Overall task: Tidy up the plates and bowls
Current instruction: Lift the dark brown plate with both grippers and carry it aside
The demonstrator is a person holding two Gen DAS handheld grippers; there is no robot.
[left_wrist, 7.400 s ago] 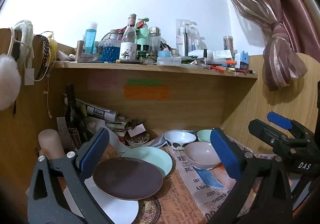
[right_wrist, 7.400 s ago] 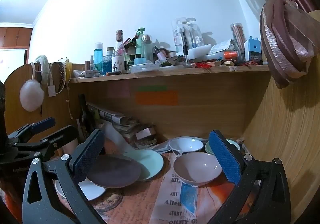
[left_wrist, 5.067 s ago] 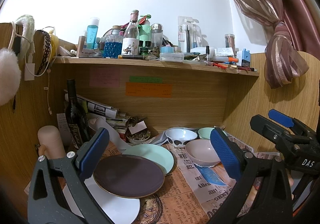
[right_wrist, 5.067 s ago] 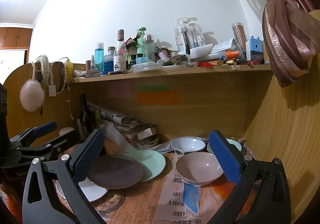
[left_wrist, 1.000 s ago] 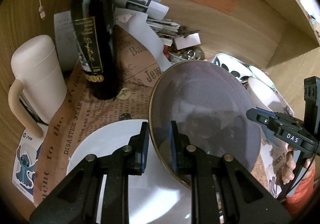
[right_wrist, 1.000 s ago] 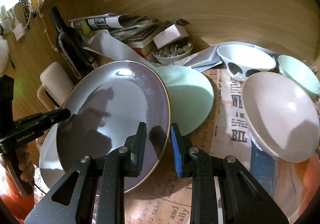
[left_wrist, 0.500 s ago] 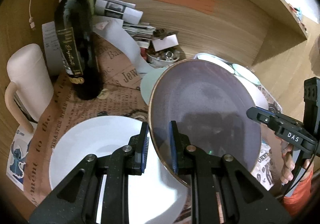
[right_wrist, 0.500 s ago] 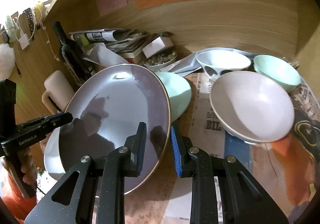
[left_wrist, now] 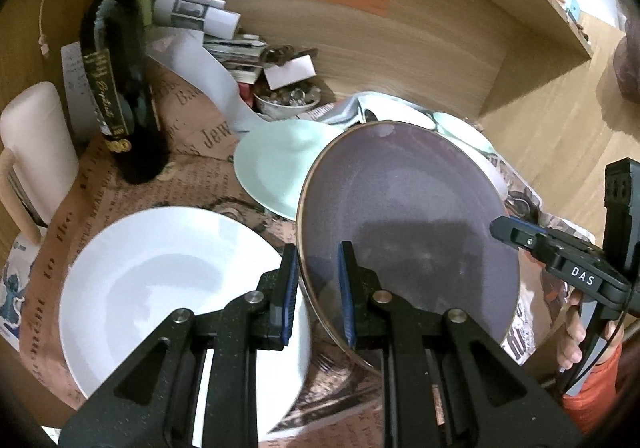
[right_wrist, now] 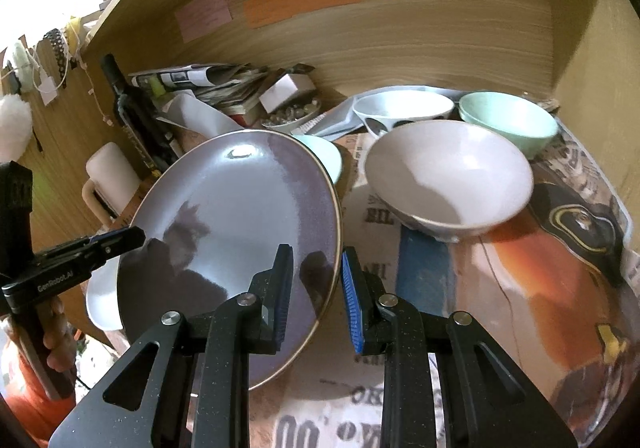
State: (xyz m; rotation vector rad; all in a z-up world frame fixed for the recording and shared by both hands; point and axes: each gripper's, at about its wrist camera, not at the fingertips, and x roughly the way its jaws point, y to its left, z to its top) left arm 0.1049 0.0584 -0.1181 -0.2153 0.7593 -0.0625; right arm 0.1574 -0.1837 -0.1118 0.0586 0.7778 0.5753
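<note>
The left gripper (left_wrist: 316, 288) and right gripper (right_wrist: 316, 296) are each clamping their fingers on opposite rims of the purple plate (left_wrist: 408, 216); it is hanging tilted above the white plate (left_wrist: 168, 288).

The purple plate (left_wrist: 408, 216), gold-rimmed, is tilted above the desk. Below lie a white plate (left_wrist: 160, 280) and a mint plate (left_wrist: 276, 164). To the right sit a pale bowl (right_wrist: 452, 176), a spotted bowl (right_wrist: 400, 108) and a mint bowl (right_wrist: 508, 120).
</note>
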